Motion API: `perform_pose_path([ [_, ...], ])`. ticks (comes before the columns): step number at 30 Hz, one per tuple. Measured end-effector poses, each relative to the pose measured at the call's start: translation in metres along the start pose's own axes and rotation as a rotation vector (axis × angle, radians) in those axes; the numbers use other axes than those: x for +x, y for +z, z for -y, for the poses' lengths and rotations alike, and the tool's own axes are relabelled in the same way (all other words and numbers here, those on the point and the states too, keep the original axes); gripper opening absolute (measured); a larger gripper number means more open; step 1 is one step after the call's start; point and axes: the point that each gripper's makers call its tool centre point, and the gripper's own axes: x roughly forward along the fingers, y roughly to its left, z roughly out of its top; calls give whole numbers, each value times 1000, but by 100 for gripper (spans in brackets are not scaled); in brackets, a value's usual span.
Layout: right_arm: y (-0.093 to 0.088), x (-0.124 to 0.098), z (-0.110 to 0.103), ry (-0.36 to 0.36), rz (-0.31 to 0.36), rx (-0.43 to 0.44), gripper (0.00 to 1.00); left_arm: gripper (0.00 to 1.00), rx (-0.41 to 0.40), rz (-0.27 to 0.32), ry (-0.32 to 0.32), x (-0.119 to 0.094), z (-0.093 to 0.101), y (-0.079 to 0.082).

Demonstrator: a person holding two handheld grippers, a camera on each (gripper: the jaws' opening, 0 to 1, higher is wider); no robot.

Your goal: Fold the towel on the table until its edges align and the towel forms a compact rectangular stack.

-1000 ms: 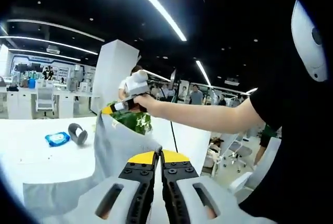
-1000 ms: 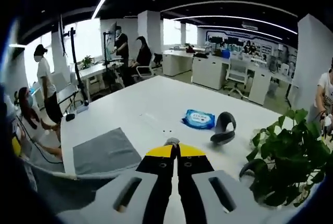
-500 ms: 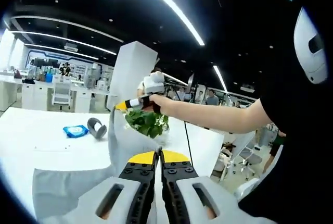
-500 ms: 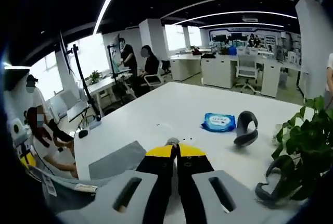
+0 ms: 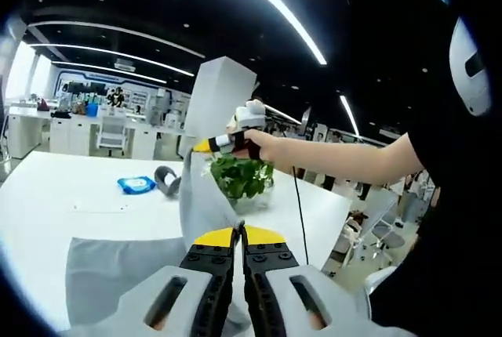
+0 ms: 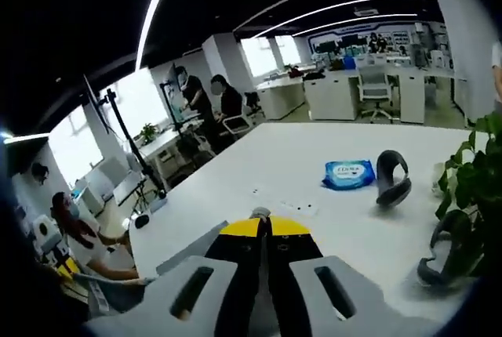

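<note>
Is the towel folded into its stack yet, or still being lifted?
Not folded. The grey towel is partly raised: the right gripper holds one corner high, the rest trailing onto the table.

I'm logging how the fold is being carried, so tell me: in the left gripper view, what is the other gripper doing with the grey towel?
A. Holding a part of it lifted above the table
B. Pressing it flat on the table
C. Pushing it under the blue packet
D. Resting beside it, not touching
A: the right gripper pinches the towel, which hangs from it down to the white table.
</note>
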Motion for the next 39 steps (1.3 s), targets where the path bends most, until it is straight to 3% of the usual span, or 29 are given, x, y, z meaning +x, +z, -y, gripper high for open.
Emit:
perform_pose_path([
  [13, -7, 40, -17, 56, -64, 8, 0, 2, -4, -46, 69, -23, -12, -12],
  [19, -18, 53, -36, 75, -90, 5, 0, 2, 0, -62, 123, -34, -28, -19],
  [22, -22, 61, -37, 80, -104, 11, 0, 2, 26, -116, 177, -41, -42, -32],
  [32, -42, 85, -41, 90, -156, 26, 0, 2, 38, -184, 242, -55, -66, -59],
  [39, -42, 99, -47, 109, -169, 37, 0, 2, 34, -182, 281, -65, -75, -60],
])
